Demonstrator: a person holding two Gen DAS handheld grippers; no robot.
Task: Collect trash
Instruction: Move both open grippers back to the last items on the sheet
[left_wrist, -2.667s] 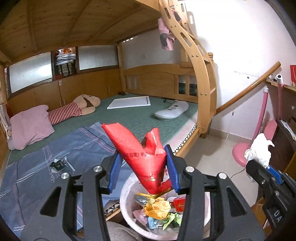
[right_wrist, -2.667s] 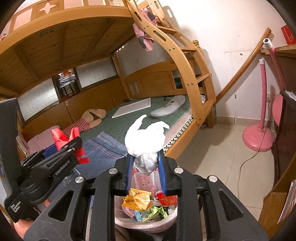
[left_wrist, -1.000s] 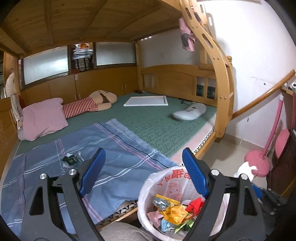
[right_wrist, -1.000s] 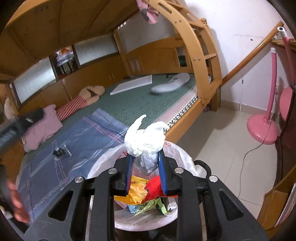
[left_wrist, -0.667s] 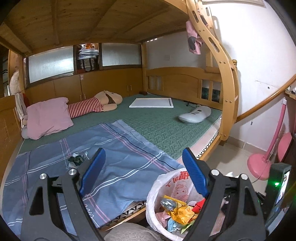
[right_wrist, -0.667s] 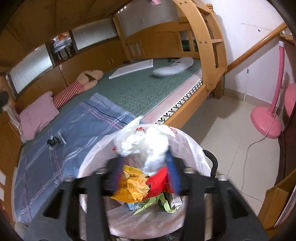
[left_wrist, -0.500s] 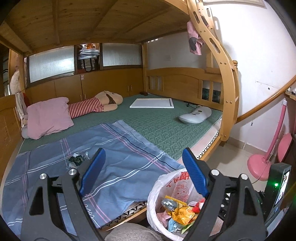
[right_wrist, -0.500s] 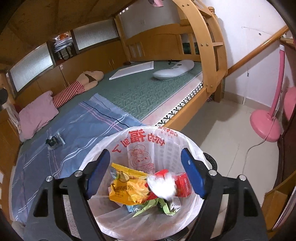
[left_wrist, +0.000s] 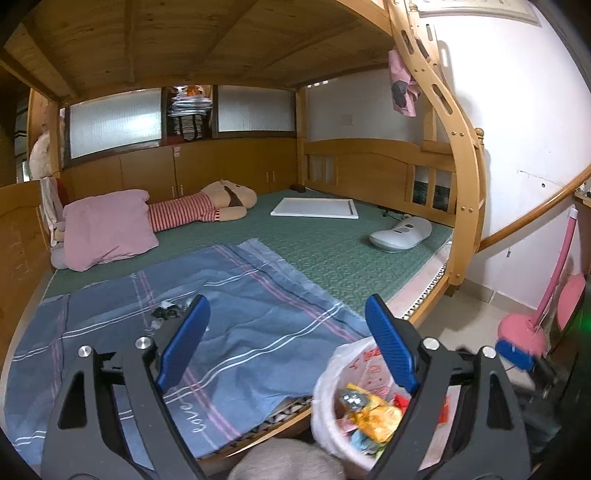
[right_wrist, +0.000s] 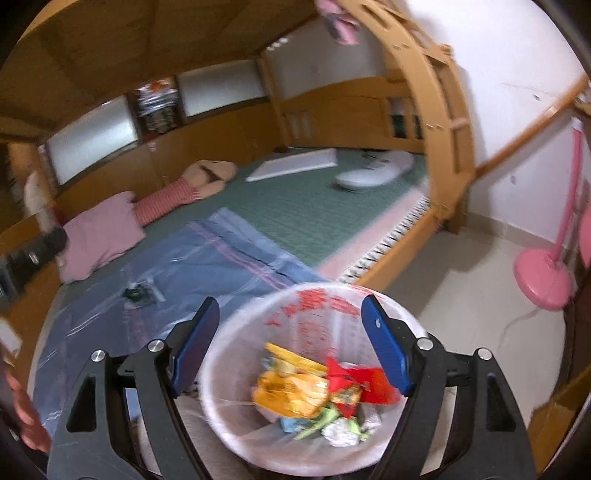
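- Both tools empty: left gripper (left_wrist: 286, 347) with jaws spread wide and nothing between them; right gripper (right_wrist: 290, 349) likewise spread wide and bare.
- Right one poised over the trash bin (right_wrist: 258, 314), a white liner bag with red print, already holding crumpled wrappers (right_wrist: 295, 391) in yellow, red and green, plus a white wad (right_wrist: 341, 437) near the bottom.
- Same trash bin (left_wrist: 327, 373) low and right in the left wrist view, standing on the floor just beside the bed edge.
- One more bit of litter out on the bed: a small dark scrap with clear film (left_wrist: 166, 312), lying on the blue striped blanket (left_wrist: 236, 295); also seen at (right_wrist: 138, 291) from the right wrist.
- Probably between drop-off and the next pickup: bin loaded, grippers free, bed not yet cleared.
- Next move likely for the left side, being nearer: reach out over the blanket, come down with jaws astride the scrap, close gently.
- Care needed to pinch the scrap alone and not a fold of cloth under it; thin film apt to slip or flutter.
- Pink pillow (left_wrist: 107, 225) and striped plush doll (left_wrist: 207, 208) farther back, not trash by the look of them.
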